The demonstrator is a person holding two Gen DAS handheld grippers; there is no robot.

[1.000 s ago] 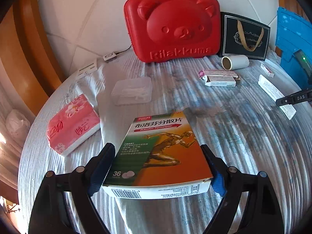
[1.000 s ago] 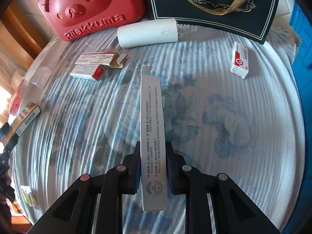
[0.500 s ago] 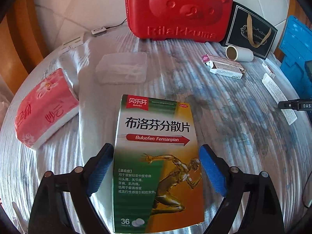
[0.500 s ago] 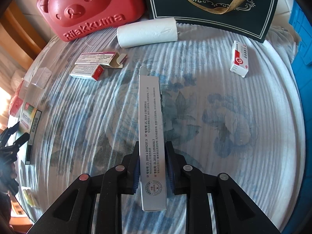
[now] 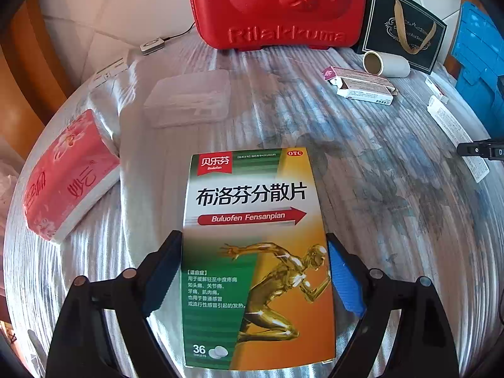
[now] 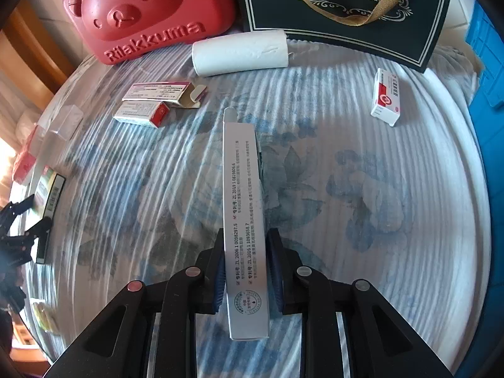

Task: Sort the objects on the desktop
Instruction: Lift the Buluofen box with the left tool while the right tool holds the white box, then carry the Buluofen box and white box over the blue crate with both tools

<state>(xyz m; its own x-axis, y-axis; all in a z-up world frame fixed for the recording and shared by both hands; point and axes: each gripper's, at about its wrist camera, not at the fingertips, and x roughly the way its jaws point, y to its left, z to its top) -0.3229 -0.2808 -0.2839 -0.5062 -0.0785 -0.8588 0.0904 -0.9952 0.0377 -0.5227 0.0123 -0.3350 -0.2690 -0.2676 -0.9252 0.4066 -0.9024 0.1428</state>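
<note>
A: What is the left gripper [image 5: 253, 271] holding?

B: A flat cardboard medicine box [image 5: 256, 261], glossy, green on one side and orange on the other, with a gold running figure printed on it. The blue ribbed pads [image 5: 345, 280] stand on either long edge; the jaws are wide and closing a little, and the box sits between them, lifted above the cloth and tipped face-up toward the camera.

A: And the other one?

B: The right gripper [image 6: 247, 271] is clamped on a long, narrow white carton [image 6: 244, 220] with fine black print down its length. It points steeply down; the carton's far end reaches out over the bedspread [image 6: 378, 220], a ridged white fabric with a faded blue flower print.

A: What else lies around?

B: At the back a hard red moulded case [image 5: 277, 6] shaped like a bear's face, with raised letters. Beside it a dark green paper bag [image 6: 343, 9] with a tan ribbon handle, and in front a white roll [image 6: 241, 52] on a cardboard core. Two slim pink-and-white boxes [image 6: 154, 104] lie touching, one with its flap open. A small red-and-white box [image 6: 386, 97] stands apart on the right. Near the left gripper there is a clear plastic case [image 5: 189, 99] and a soft pink tissue pack [image 5: 69, 173].
</note>
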